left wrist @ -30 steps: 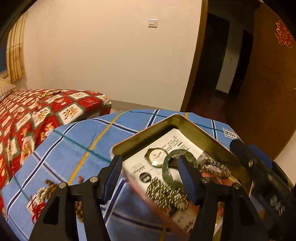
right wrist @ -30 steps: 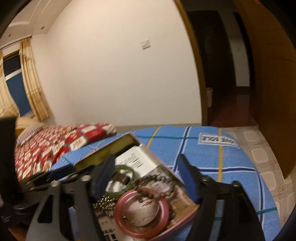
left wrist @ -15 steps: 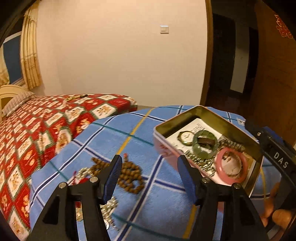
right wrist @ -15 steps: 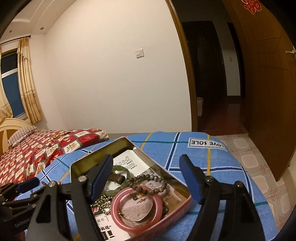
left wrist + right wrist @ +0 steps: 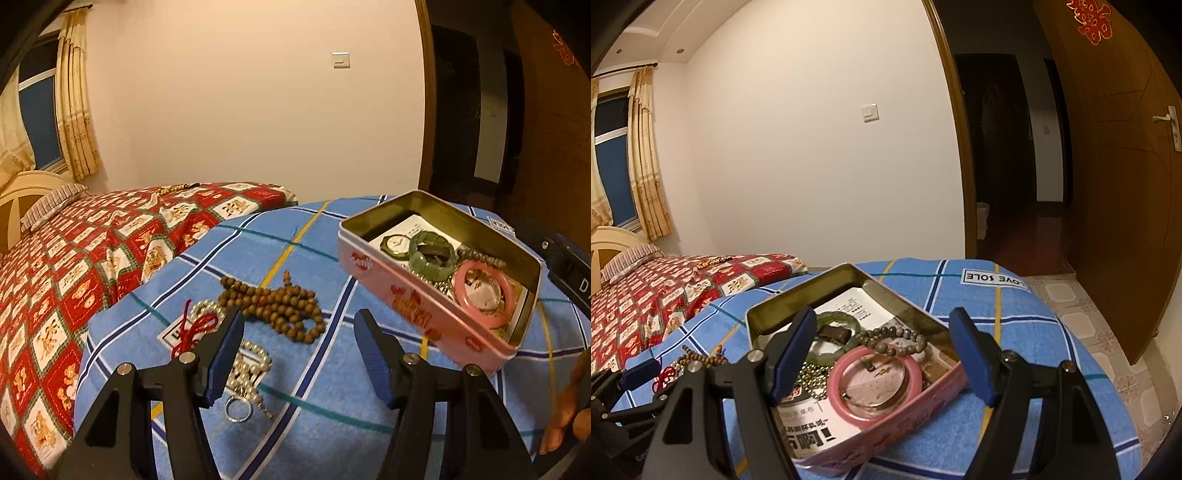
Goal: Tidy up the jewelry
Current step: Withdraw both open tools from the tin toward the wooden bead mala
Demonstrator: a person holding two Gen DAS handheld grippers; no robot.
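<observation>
An open pink tin (image 5: pixel 424 314) stands on the blue checked cloth (image 5: pixel 332 387). It holds a pink bangle (image 5: pixel 484 295), a green bangle (image 5: pixel 432 254), a watch (image 5: pixel 397 243) and dark bead bracelets. The tin (image 5: pixel 923 402) with the pink bangle (image 5: pixel 873 386) also shows in the right wrist view. A brown bead necklace (image 5: pixel 277 306), a red cord (image 5: pixel 192 328) and a silver bead chain (image 5: pixel 247 373) lie on the cloth left of the tin. My left gripper (image 5: pixel 295 332) is open and empty above the brown beads. My right gripper (image 5: pixel 881 328) is open and empty over the tin.
A bed with a red patterned cover (image 5: pixel 74 266) lies to the left, with beads (image 5: pixel 173 189) on its far end. A wooden door (image 5: pixel 1119 184) and a dark doorway (image 5: pixel 1008 166) are to the right. The cloth drops off near a tiled floor (image 5: pixel 1078 306).
My left gripper has pulled back and swung left from over the tin to above the loose beads on the cloth. My right gripper has drawn back from the tin.
</observation>
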